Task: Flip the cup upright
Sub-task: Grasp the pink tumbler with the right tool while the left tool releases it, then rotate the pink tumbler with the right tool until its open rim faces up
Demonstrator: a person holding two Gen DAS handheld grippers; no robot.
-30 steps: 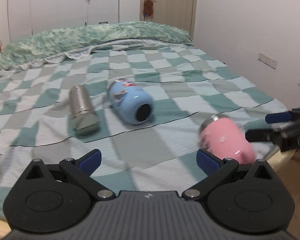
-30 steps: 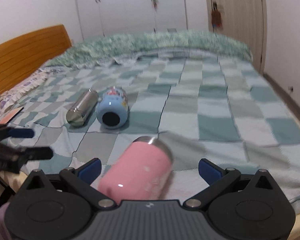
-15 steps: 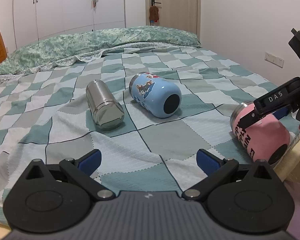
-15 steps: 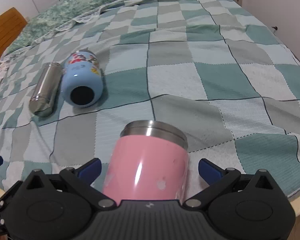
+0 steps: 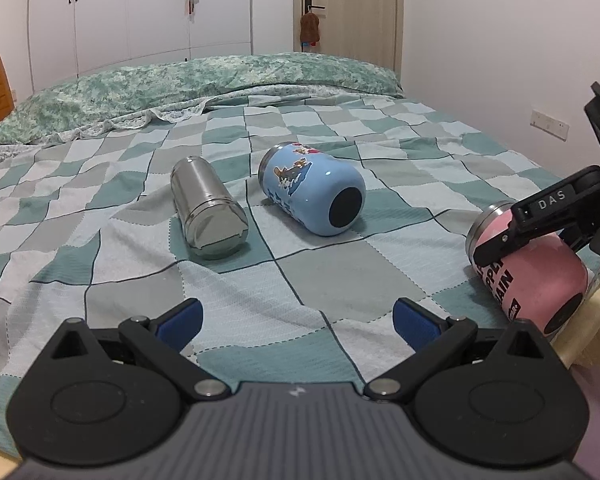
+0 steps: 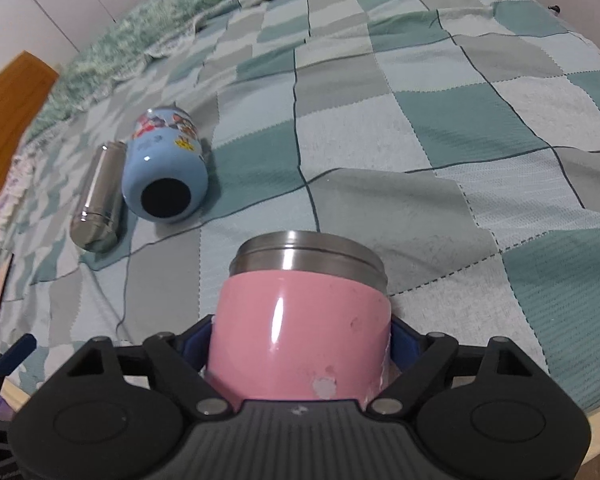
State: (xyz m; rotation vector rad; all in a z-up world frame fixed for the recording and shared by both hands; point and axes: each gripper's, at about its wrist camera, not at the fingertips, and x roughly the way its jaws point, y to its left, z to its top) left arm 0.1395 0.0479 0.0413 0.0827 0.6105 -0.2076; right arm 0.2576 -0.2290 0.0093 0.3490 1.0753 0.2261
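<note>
A pink cup (image 6: 300,332) with a steel rim lies on its side near the bed's front edge, rim pointing away from me. My right gripper (image 6: 300,340) is shut on the pink cup, a blue pad on each flank. In the left wrist view the pink cup (image 5: 532,276) lies at the far right with the right gripper (image 5: 540,220) over it. My left gripper (image 5: 298,318) is open and empty above the blanket. A blue cartoon cup (image 5: 312,200) and a steel cup (image 5: 206,208) lie on their sides at mid-bed.
The checked green and grey blanket (image 5: 340,272) covers the bed. A green quilt (image 5: 180,80) is bunched at the far end. The wooden bed edge (image 6: 560,452) runs close under the pink cup. A wall with a socket (image 5: 548,124) is on the right.
My right gripper has moved down and forward around the pink cup and closed its fingers on the cup's sides. The left gripper has barely moved.
</note>
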